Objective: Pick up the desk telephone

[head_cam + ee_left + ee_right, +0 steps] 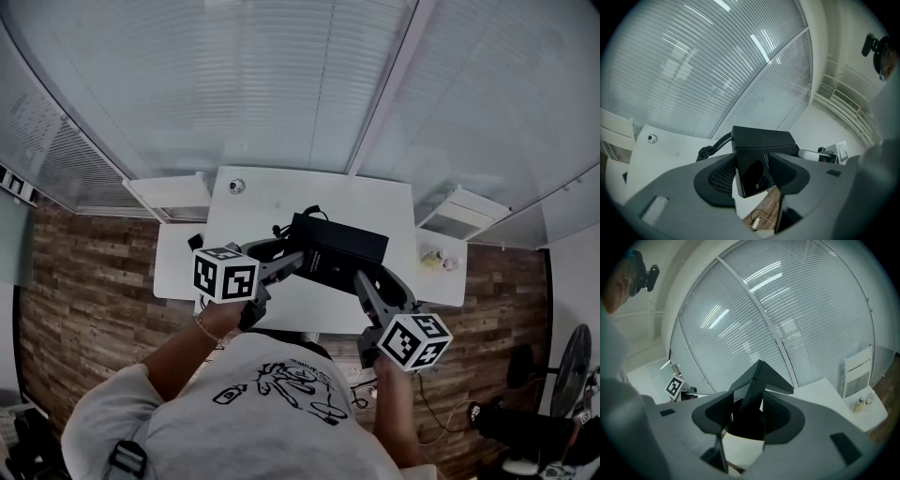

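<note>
Hands out over the near edge of the desk (272, 202), the person holds a black telephone (339, 246) between both tools. Seen from the head view, its long axis runs roughly along the desk's width, from left to right, dipping a little toward the right near corner. A cord (279, 228) leaves its left end and lies on the desk behind it. The left gripper (292, 262) comes in at the left end and the right gripper (361, 279) at the right end, near the front edge. A small round thing (236, 186) sits by the far left corner.

In the left gripper view, the left gripper (752, 176) has its jaws pressed on the telephone (761, 145), one on each side of its glossy end face. The body stretches away from the camera, the flat top tipped up. The cord (712, 147) curls off its left side onto the desk (665, 154). Wooden floor shows under the lower corner, so that end hangs past the desk's near edge.

In the right gripper view, the right gripper (749, 416) likewise pinches the telephone (757, 380), the jaws closed on its end. From here the body stands tilted, one corner pointing up toward the blinds. The desk (820, 390) shows white to the right.
</note>
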### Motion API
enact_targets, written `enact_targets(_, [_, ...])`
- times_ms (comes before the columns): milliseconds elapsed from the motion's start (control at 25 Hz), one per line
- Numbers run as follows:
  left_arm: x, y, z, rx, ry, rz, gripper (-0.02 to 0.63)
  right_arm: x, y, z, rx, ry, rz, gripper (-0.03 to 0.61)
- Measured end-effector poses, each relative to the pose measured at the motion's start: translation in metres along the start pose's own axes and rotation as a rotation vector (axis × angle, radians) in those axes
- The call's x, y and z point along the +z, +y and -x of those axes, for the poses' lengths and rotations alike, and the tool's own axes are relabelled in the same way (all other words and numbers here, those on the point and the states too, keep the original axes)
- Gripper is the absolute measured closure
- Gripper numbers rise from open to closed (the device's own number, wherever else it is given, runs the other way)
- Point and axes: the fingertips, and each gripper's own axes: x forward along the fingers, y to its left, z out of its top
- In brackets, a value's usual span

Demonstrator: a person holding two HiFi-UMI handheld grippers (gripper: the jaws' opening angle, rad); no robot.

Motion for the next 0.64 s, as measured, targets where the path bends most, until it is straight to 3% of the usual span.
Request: enact_targets(640, [-0.0001, 0.0010, -0.0009, 0.003, 0.002, 0.001, 0.397, -0.0011, -0.0008, -0.0003, -0.002, -0.003, -0.004, 0.394])
